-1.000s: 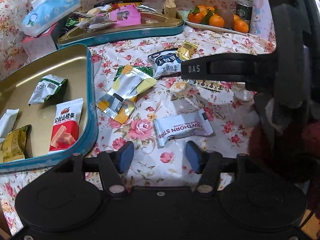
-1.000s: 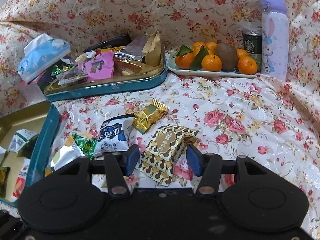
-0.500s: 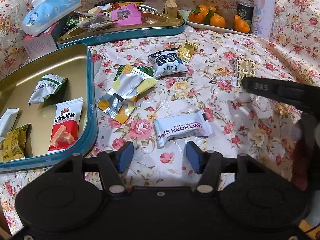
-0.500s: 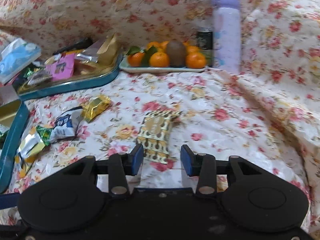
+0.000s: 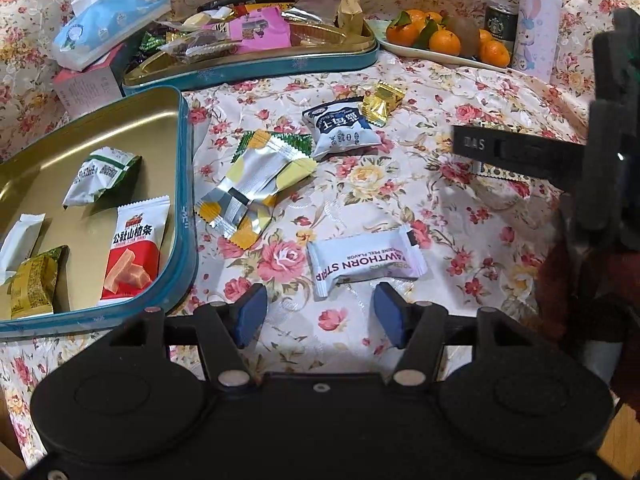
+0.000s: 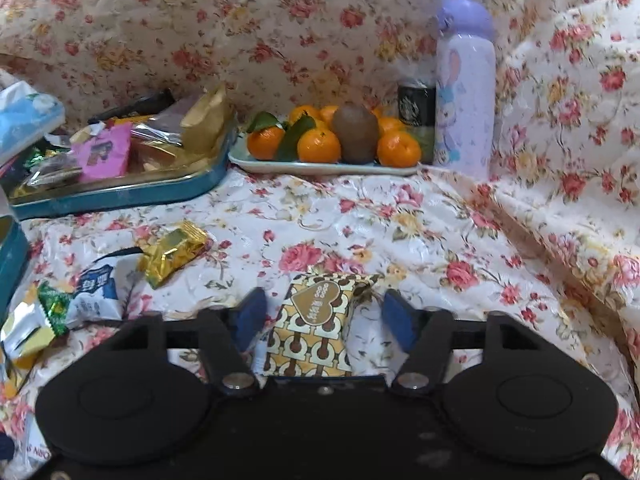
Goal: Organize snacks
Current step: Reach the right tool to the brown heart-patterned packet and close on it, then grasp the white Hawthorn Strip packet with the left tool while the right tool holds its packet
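Note:
My right gripper (image 6: 325,320) is open, its blue pads on either side of a brown-and-gold patterned snack packet (image 6: 316,328) that lies on the floral cloth, not touching it. My left gripper (image 5: 320,317) is open and empty, just short of a white hawthorn strip packet (image 5: 366,266). A teal tin tray (image 5: 185,200) at the left holds several packets, one red (image 5: 132,256). Loose on the cloth are a silver-yellow packet pile (image 5: 256,184), a blue-white packet (image 5: 340,128) and a gold packet (image 5: 382,102). The right gripper's body (image 5: 600,168) shows at the right edge.
A second teal tin (image 6: 120,196) heaped with snacks stands at the back left beside a tissue pack (image 5: 108,20). A plate of oranges and a kiwi (image 6: 332,140), a dark can (image 6: 416,104) and a lilac bottle (image 6: 464,92) stand at the back. Cloth rises at the right.
My right gripper has swung back toward the patterned packet and moved forward, so the packet now lies between its open pads. The left gripper has not moved.

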`<state>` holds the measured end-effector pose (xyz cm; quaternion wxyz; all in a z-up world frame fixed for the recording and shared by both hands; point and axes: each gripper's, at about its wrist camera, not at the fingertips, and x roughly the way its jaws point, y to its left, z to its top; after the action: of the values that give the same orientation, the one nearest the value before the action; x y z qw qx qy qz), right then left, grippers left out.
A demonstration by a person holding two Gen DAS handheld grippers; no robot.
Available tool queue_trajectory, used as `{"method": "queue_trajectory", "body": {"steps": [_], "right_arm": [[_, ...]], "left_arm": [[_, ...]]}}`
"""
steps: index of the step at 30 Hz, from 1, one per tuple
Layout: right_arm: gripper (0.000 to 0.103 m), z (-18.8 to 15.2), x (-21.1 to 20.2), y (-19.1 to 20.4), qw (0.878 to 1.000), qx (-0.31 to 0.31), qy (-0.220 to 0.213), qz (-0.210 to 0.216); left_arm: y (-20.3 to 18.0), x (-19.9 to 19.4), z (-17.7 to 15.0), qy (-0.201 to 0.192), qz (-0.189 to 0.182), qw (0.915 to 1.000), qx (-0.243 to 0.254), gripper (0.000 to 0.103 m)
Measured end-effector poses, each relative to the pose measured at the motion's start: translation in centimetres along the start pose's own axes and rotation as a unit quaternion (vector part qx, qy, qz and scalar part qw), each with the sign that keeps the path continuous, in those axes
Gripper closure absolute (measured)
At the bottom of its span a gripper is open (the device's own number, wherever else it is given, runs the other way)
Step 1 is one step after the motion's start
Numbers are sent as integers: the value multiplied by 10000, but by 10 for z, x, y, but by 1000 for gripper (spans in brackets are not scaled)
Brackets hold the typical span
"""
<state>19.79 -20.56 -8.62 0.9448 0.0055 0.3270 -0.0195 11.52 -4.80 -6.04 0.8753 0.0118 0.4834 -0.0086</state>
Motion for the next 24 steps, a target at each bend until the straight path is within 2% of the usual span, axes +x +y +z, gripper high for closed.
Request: {"method": "queue_trajectory", "body": {"steps": [1,4,8,13,24], "right_arm": [[64,-1,-1,-1,10000,-15,-40,23],[67,-5,-4,-9,9998,57,-140,131],[67,-9,-4,-29,9967,582,-253,516],[68,-13,-1,-50,9868,1280,-331,931],[68,-12,-1,-49,9867,1285,-358,931]], "left_arm": [[-1,0,0,-38,8,10000,32,43],[-7,0,3,-112,29,9999,113,47],[-6,1,6,-141,-78,9999,14,53],[-4,2,10,-204,-126,9997,3,59],[-21,11,26,-188,-202,9990,350,63]]}}
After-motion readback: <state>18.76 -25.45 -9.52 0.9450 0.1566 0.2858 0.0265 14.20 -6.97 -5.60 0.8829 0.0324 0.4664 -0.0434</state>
